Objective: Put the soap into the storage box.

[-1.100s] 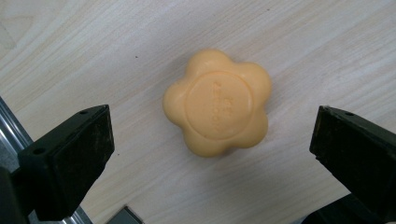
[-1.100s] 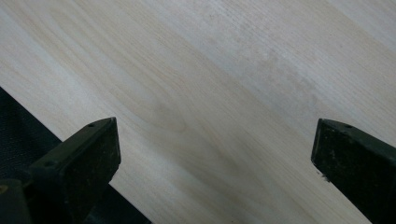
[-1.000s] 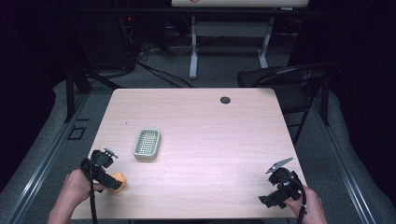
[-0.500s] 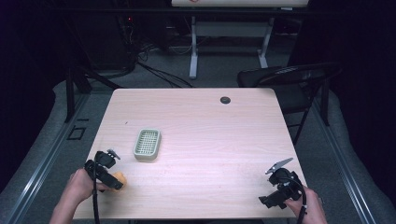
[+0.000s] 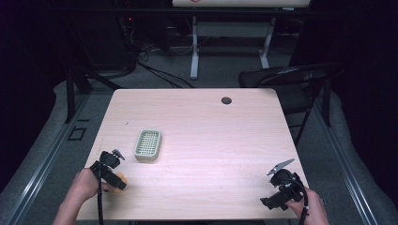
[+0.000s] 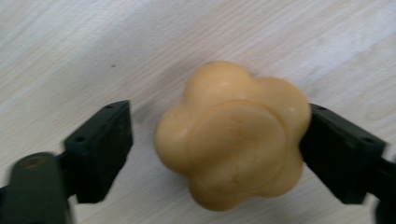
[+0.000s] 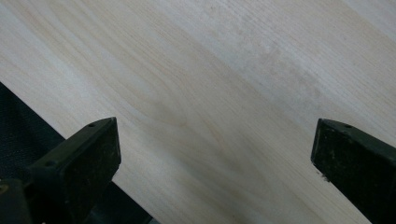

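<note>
No text, label, brand, number or sign can be read anywhere, neither on what sits between the jaws nor on the surfaces beyond them

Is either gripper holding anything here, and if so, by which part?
Nothing is firmly held. The left gripper brackets the yellow flower-shaped soap; one jaw meets its lobed side, the other stands clear. The right gripper is open.

Looking like a lab / recording setup w/ dark surroundings: light wood desk sitting on grey carpet, cables trailing across the floor behind, white stand legs at the back, black folding chair standing beside.
</note>
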